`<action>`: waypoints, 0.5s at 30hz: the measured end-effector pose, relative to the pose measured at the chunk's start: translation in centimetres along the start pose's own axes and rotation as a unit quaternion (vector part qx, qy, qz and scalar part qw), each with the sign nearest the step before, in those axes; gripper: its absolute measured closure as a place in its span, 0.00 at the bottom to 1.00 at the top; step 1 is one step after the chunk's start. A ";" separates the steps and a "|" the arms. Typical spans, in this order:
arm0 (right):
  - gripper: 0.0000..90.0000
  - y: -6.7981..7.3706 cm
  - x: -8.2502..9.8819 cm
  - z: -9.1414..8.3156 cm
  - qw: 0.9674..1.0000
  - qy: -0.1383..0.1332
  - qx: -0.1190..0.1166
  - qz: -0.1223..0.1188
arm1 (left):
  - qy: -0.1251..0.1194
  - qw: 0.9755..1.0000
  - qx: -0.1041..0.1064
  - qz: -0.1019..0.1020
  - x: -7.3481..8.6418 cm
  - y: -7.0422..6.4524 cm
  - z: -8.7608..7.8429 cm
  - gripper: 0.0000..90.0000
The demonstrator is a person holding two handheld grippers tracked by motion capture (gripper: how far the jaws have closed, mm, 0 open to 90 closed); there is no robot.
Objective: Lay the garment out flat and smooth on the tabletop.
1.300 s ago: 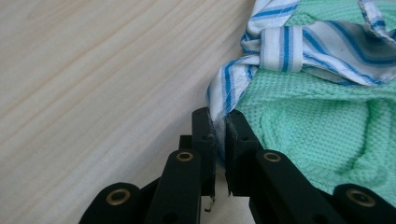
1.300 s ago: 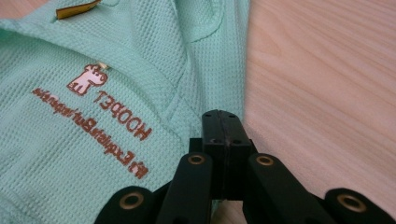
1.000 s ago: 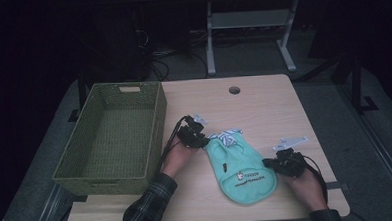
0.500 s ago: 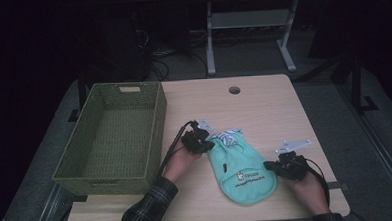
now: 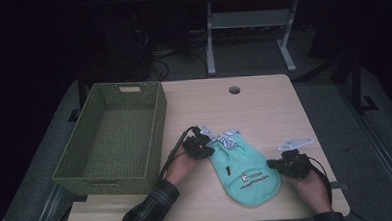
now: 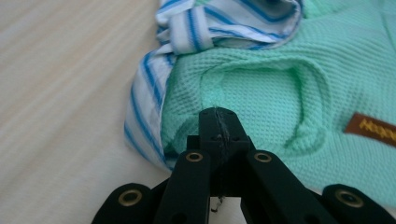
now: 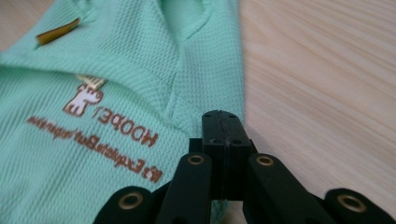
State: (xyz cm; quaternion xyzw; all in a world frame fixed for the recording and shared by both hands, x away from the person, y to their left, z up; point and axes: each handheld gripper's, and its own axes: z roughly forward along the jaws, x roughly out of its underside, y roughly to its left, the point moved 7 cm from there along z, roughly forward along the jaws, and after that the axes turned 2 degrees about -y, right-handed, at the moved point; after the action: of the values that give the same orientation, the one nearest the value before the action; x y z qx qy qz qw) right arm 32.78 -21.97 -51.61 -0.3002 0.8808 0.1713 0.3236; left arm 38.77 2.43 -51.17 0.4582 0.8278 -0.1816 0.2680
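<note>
High view: mint-green waffle-knit pet garment (image 5: 244,173) lying flat on light wooden tabletop (image 5: 264,107), right of green woven basket (image 5: 112,136); left gripper (image 5: 204,149) and right gripper (image 5: 275,163) meeting its opposite edges.

Left gripper view: jaws having just closed, pinching garment edge beside blue-striped white trim (image 6: 149,102).

Right gripper view: jaws fully together, pinching garment hem near brown printed logo (image 7: 100,123).

Looking along our left gripper (image 6: 218,122), we see its two black jaws pressed together, with a pinch of the mint-green waffle-knit garment (image 6: 289,93) caught between their tips at the garment's near edge. Just left of the jaws runs a white band with blue stripes (image 6: 142,107), which curls up and across the top into a bunched striped fold. An orange label (image 6: 372,130) sits at the right. The pale wooden worktop (image 6: 60,102) lies to the left.
</note>
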 end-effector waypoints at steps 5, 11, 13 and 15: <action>1.00 -0.8 0.0 -0.1 1.000 0.000 0.005 0.008 | 0.005 1.000 0.010 0.011 0.6 -1.4 -0.5 0.99; 1.00 -1.2 -0.1 0.0 1.000 -0.004 0.004 0.012 | 0.012 0.999 0.028 0.010 1.5 -2.9 -1.1 0.99; 1.00 -1.2 -0.1 0.0 1.000 -0.004 0.004 0.011 | 0.014 0.999 0.034 0.013 1.7 -3.2 -1.3 0.99; 1.00 -1.3 -0.1 0.0 1.000 -0.004 0.004 0.010 | 0.012 0.999 0.039 0.012 1.9 -3.5 -1.4 0.99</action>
State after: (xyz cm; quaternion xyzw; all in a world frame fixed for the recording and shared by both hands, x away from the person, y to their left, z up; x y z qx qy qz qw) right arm 33.64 -22.89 -51.67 -0.2895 0.8829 0.1719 0.3272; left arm 34.58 2.70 -51.03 0.4802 0.8178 -0.2048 0.2421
